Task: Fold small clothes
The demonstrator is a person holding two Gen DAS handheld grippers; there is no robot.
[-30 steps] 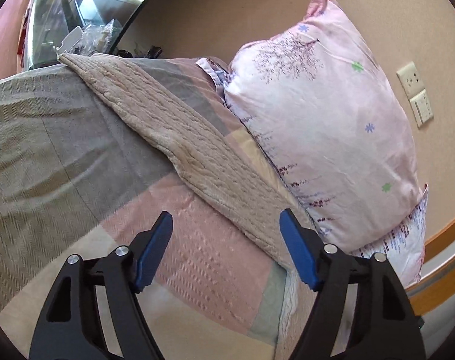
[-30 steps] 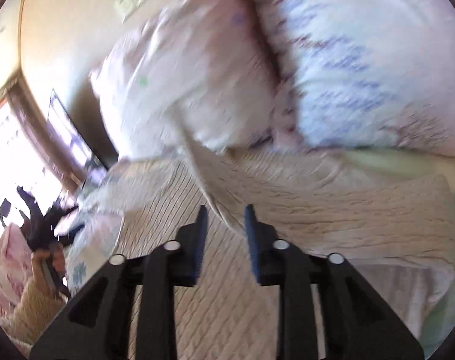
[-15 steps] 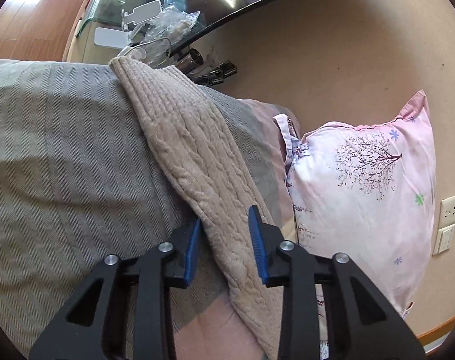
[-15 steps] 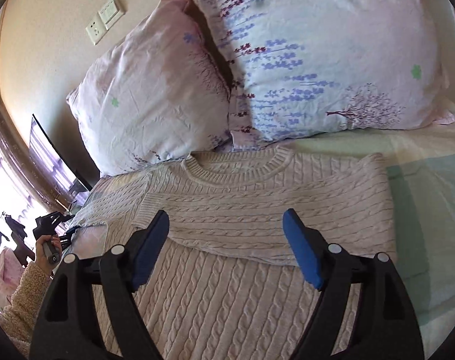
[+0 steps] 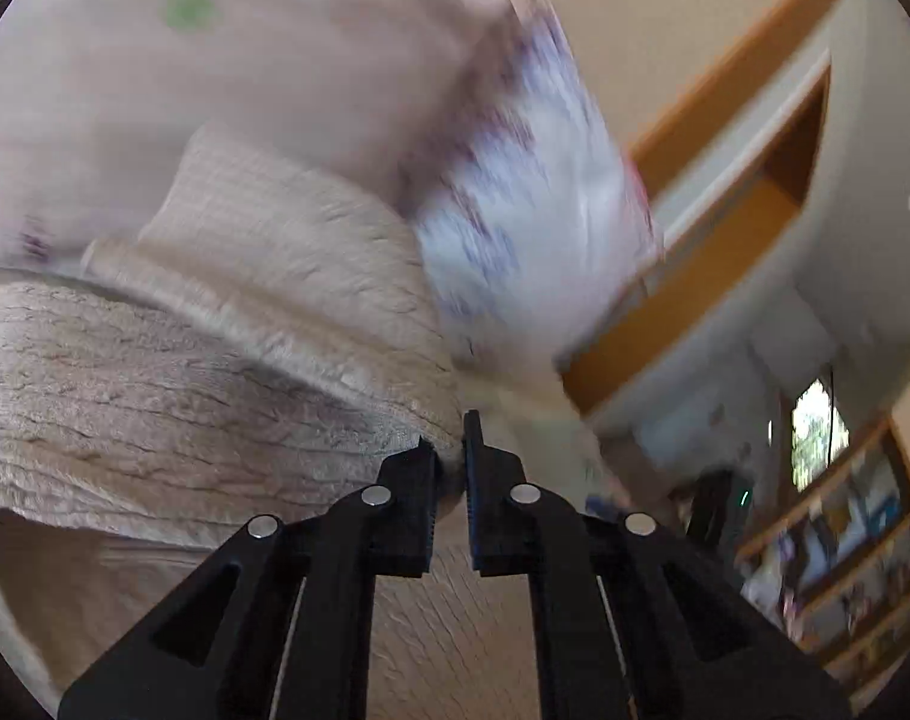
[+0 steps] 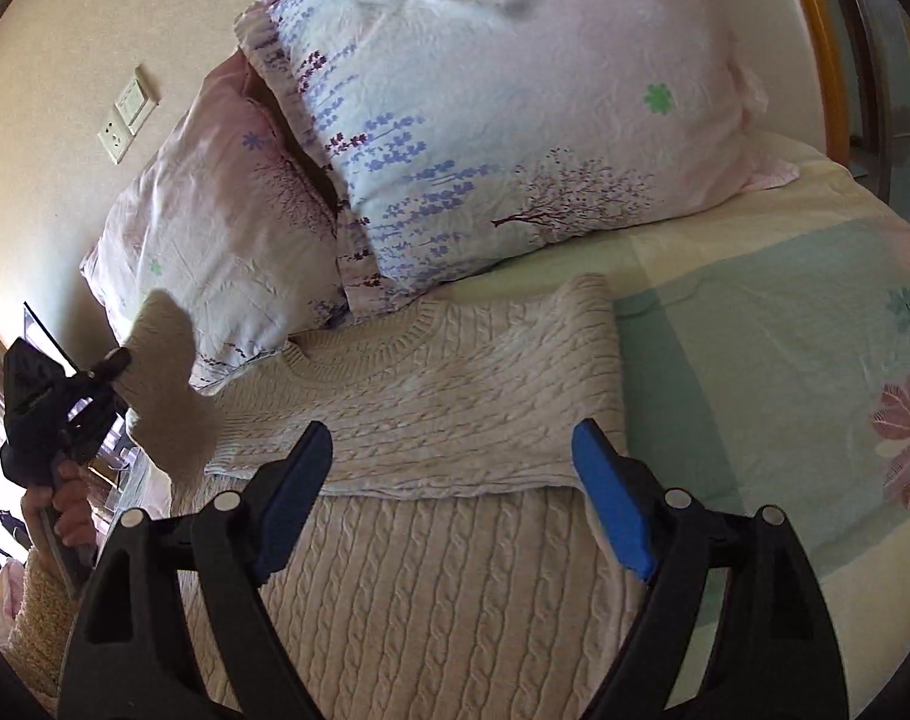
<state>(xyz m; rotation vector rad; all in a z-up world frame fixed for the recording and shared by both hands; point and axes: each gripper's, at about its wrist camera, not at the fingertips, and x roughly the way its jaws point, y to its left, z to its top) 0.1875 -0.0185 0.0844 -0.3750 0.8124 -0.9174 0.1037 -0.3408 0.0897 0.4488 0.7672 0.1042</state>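
Note:
A beige cable-knit sweater (image 6: 431, 396) lies flat on the bed, collar toward the pillows, its right sleeve folded across the chest. My left gripper (image 5: 452, 450) is shut on the sweater's left sleeve (image 5: 215, 384) and holds it lifted off the bed. In the right wrist view the left gripper (image 6: 110, 369) shows at the far left with the raised sleeve (image 6: 167, 384) hanging from it. My right gripper (image 6: 455, 480) is open and empty, hovering above the sweater's body. The left wrist view is motion-blurred.
Two floral pillows (image 6: 503, 120) lean against the wall at the head of the bed. The bedsheet (image 6: 785, 372) with flower prints spreads to the right. A wooden bed frame (image 5: 695, 276) and shelves (image 5: 845, 528) show in the left wrist view.
My left gripper closed on the left sleeve and lifted it, swinging toward the sweater's middle. My right gripper let go of the right sleeve, opened wide and drew back over the body.

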